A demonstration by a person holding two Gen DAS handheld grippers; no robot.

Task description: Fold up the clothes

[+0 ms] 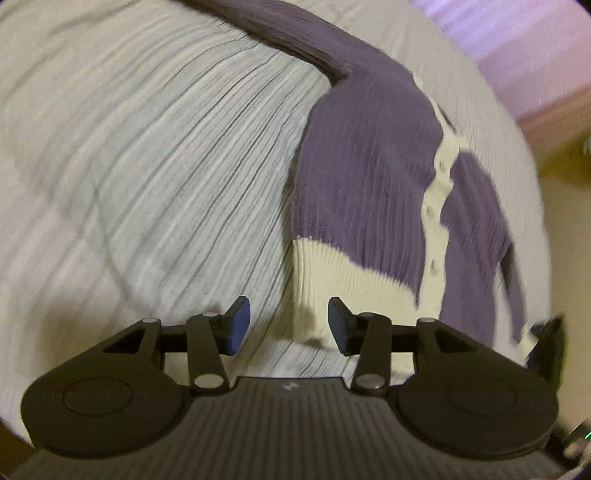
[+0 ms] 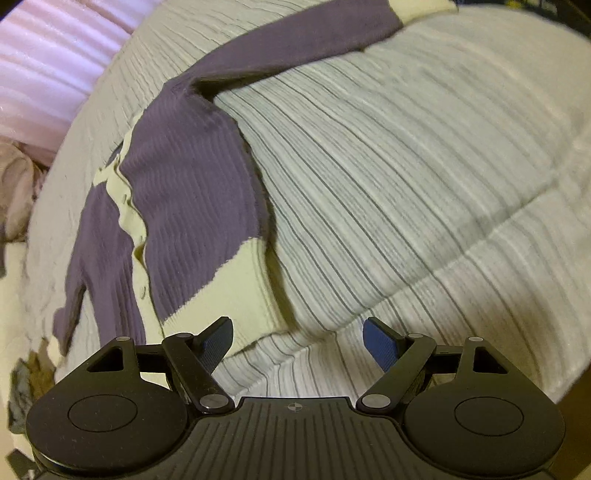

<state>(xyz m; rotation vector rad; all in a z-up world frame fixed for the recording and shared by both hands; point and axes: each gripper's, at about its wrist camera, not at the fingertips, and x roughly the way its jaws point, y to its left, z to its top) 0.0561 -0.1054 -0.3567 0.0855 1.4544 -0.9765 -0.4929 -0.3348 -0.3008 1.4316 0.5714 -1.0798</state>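
- Left wrist view: the left gripper [image 1: 289,325] hovers with its blue-padded fingers [image 1: 239,320] spread, pinching nothing, just short of the cream hem [image 1: 332,273] of a purple ribbed cardigan [image 1: 369,177].
- The cardigan lies on a grey ribbed bedspread [image 1: 147,166], near its right edge, one sleeve [image 1: 280,33] stretching toward the far side.
- Right wrist view: the right gripper [image 2: 298,343] is spread wide and empty; its left finger [image 2: 216,345] is at the cardigan's [image 2: 192,177] cream hem [image 2: 236,295].
- The sleeve [image 2: 295,44] reaches the bedspread's [image 2: 406,184] far edge, ending in a cream cuff [image 2: 421,9].
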